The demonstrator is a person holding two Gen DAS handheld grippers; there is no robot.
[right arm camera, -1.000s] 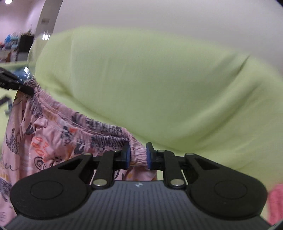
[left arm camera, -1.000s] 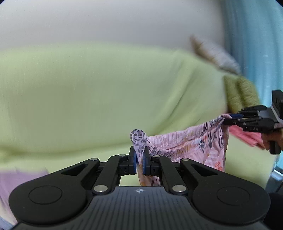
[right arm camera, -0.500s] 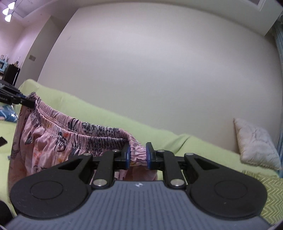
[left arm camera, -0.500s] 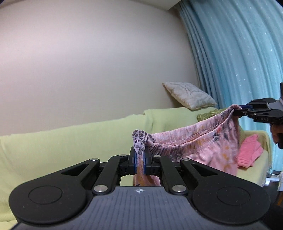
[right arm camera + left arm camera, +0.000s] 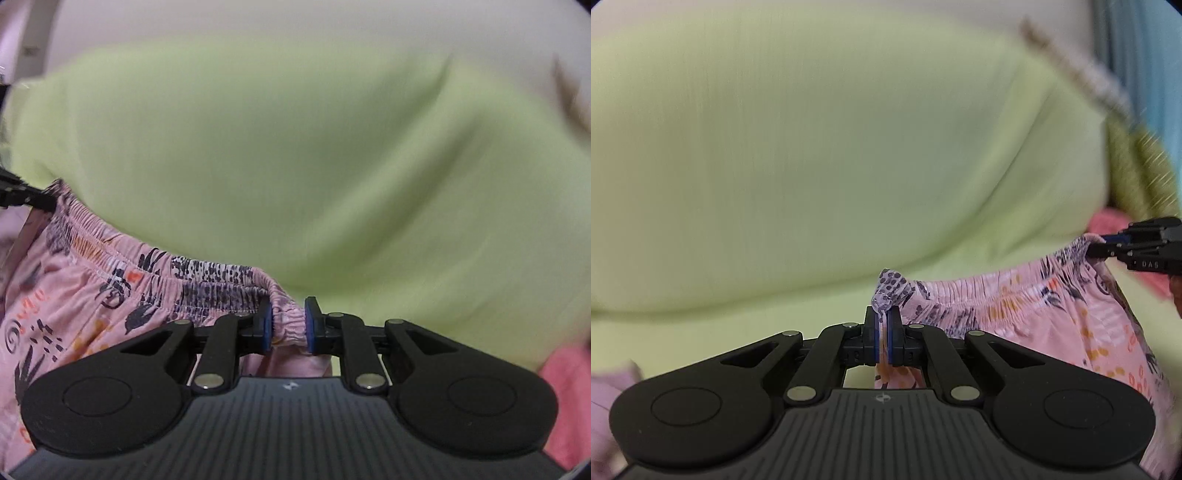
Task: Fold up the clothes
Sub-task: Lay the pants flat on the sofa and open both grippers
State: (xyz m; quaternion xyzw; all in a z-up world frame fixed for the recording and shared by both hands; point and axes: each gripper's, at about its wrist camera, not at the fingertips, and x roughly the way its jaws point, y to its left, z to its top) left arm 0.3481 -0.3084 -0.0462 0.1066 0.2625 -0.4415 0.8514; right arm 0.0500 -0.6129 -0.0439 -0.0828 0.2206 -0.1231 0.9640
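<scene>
Pink patterned shorts with an elastic waistband hang stretched in the air between my two grippers. My left gripper is shut on one end of the waistband. At the other end my right gripper is shut on a bunch of the elastic. In the left wrist view the right gripper shows at the far right edge, pinching the band. The shorts fall away down the left side of the right wrist view, below the left gripper at the edge. Both views are motion-blurred.
A light green sofa fills the background, with its seat just below the shorts. A pink folded garment lies on the seat at the right. An olive cushion and a blue curtain are at the right end. Lilac cloth shows at lower left.
Both grippers have swung down from the wall view toward the sofa, still holding the shorts stretched between them. The waistband is lower against the green backrest.
</scene>
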